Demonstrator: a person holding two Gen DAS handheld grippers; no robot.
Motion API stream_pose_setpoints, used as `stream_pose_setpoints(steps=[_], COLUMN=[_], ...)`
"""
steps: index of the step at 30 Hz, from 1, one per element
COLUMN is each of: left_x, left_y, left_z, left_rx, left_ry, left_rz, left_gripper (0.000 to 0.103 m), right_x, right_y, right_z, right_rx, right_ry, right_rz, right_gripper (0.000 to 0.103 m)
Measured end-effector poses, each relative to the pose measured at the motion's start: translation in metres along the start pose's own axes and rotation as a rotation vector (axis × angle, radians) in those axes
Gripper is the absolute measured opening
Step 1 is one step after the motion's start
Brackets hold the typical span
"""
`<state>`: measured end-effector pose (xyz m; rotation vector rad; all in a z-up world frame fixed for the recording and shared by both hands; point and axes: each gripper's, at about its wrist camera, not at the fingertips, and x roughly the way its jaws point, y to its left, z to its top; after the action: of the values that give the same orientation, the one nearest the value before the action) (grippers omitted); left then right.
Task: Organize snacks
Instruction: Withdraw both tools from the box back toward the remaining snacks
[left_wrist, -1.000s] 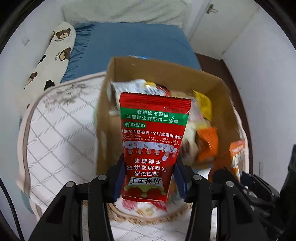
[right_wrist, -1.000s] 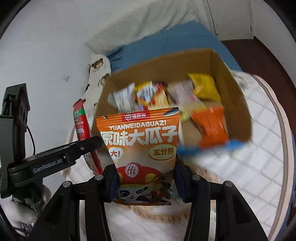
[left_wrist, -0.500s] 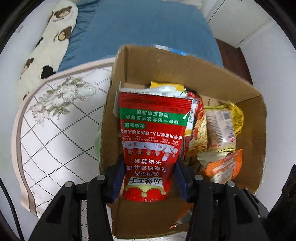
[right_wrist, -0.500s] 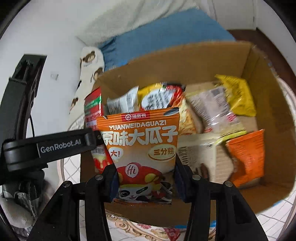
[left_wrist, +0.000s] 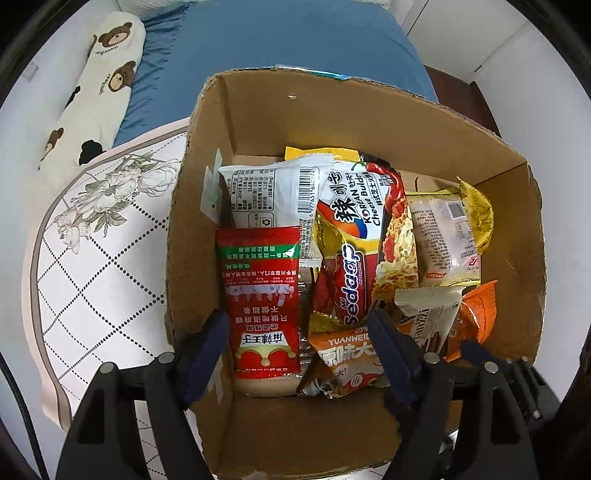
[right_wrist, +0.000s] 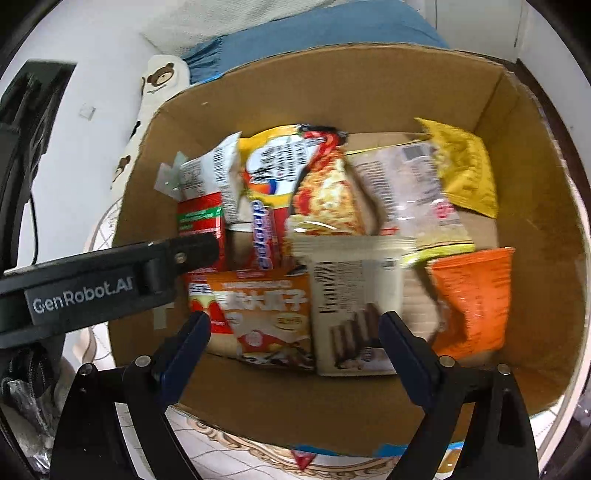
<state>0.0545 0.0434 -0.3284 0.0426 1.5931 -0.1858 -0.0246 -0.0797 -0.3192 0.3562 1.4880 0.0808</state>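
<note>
The left tool (left_wrist: 299, 339) points down into the cardboard box (left_wrist: 258, 122), its jaws opening, and the blue pads stand clear of the red sachet (left_wrist: 260, 299) that lies between them. That sachet is a tall, narrow red packet with a green band and white Chinese print, seen upside down; it rests inside the box against the left wall. The right tool (right_wrist: 293, 332) hangs over the same box with its jaws opening wide. The orange sunflower-seed bag (right_wrist: 264, 317), printed with a cartoon face and large white characters, lies between its pads, but neither pad presses on it. In the left wrist view the same bag sits crumpled near the box's near wall, just beside the red sachet.

Other snacks fill the box. A cream wafer-stick packet (right_wrist: 354, 302) lies just beside the seed bag, toward the box's right wall. Further in, a yellow and red Korean noodle pack (left_wrist: 365, 236) leans at the middle, a white packet with a barcode (left_wrist: 273, 192) lies near the far left corner, a pale clear-wrapped packet (left_wrist: 443, 240) and a yellow bag (left_wrist: 476, 210) lie toward the right wall, and an orange bag (right_wrist: 472, 295) sits against that wall.

The box stands on a quilted mat with a flower print (left_wrist: 103, 236), and beyond the box's far wall lie a blue bed sheet (left_wrist: 288, 40) and a bear-print pillow (left_wrist: 96, 85).
</note>
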Motion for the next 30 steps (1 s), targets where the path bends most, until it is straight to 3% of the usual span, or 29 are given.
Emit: stream_pose_setpoints(steps=[13,20,30], left_x=[-0.01,-0.028,-0.076], left_y=[-0.007,-0.012,-0.023], left_z=[-0.028,-0.045,-0.089], left_rx=[0.012,0.021,0.042], left_ry=[-0.079,-0.15,-0.316], left_rz=[0.023,0.03,0.041], left_gripper=[0.076,0.076,0.076], right_x=[-0.031,-0.046,-0.098], right_y=[-0.043,-0.052,-0.038], right_z=[-0.014,-0.021,-0.05], right_rx=[0.027,0.03,-0.028], right_ry=[-0.045,-0.076,-0.234], right_rz=[-0.115,-0.135,-0.175], right_gripper=[0.094,0.094,0.094])
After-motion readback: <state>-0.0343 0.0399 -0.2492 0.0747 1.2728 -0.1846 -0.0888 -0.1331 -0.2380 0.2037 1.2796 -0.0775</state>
